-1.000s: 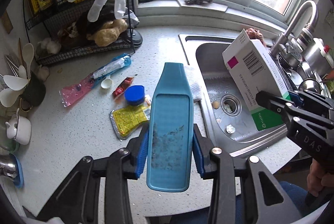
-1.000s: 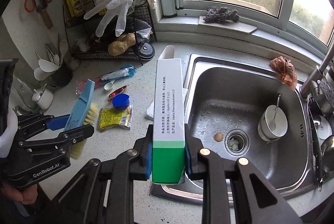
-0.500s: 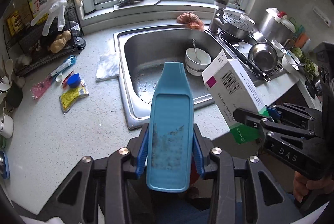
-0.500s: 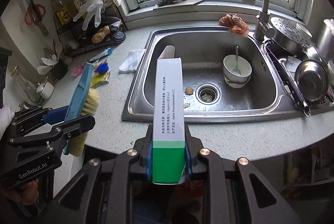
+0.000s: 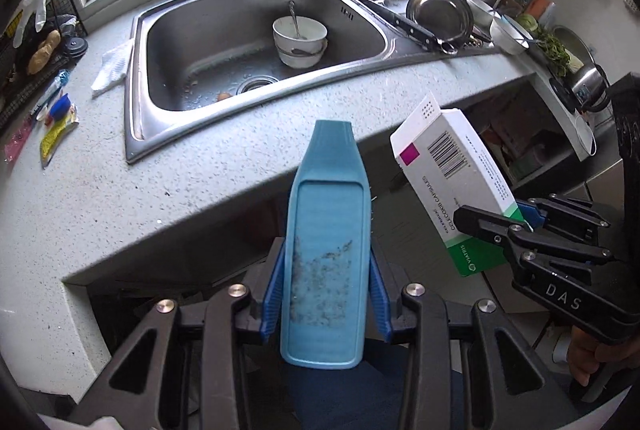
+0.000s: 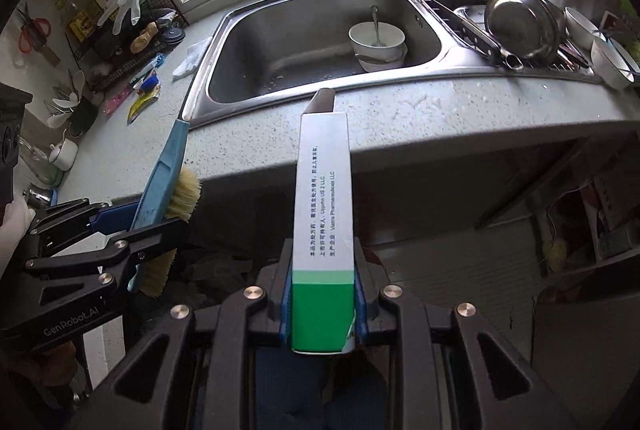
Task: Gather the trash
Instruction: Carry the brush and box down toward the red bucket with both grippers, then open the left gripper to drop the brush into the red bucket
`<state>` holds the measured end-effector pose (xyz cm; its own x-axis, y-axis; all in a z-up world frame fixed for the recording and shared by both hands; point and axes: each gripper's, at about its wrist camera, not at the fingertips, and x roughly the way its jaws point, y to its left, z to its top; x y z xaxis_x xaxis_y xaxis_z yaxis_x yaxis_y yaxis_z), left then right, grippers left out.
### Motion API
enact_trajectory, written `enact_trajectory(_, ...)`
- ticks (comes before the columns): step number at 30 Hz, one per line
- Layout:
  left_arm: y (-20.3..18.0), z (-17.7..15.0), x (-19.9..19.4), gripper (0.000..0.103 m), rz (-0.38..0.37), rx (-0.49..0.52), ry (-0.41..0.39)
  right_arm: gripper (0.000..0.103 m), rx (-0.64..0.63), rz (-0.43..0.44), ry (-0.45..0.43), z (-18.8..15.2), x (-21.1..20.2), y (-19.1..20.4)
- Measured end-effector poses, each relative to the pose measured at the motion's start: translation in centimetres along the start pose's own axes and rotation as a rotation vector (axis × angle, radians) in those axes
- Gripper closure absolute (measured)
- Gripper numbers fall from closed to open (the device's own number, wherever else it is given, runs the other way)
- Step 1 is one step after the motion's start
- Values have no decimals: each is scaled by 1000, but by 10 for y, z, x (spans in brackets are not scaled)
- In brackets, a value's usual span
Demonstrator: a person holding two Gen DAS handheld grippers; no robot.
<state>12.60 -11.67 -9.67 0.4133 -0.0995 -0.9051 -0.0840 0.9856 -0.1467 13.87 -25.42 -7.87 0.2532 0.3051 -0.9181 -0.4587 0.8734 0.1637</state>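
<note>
From the left wrist view, the left tool (image 5: 325, 304) is clamped on a blue plastic scrubbing brush (image 5: 325, 262), its smooth moulded back facing up, smeared with dark grime, the narrow end pointing toward the speckled stone surface (image 5: 200, 185). Just to its right, apart from it, the right tool (image 5: 516, 226) grips a white and green cardboard medicine box (image 5: 452, 189), tilted, barcode showing. Both hang out past the surface's front edge. Beyond lies the stainless steel sink (image 5: 256, 41) with a white bowl (image 5: 300, 39) in it.

From the right wrist view, the right tool (image 6: 322, 304) pinches the medicine box (image 6: 324, 213) by its green end, the long narrow side upward with small print. To the left, the left tool (image 6: 132, 230) holds the brush (image 6: 166, 181), its pale yellow bristles facing the box. Wrappers (image 6: 142, 97) lie far back on the surface, left of the sink.
</note>
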Motion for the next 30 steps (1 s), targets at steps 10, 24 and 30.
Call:
enact_trajectory(10,-6,-33,85,67,-15,57,155,81,61,-27,145,-35,86,-25)
enact_trajectory(24,16,-92,292,67,-84,-28,322,81,113,-31,281,-96,264,-90)
enact_trajectory(30,15,-109,375,67,-109,11,363,81,148,-56,316,-114,329,-124)
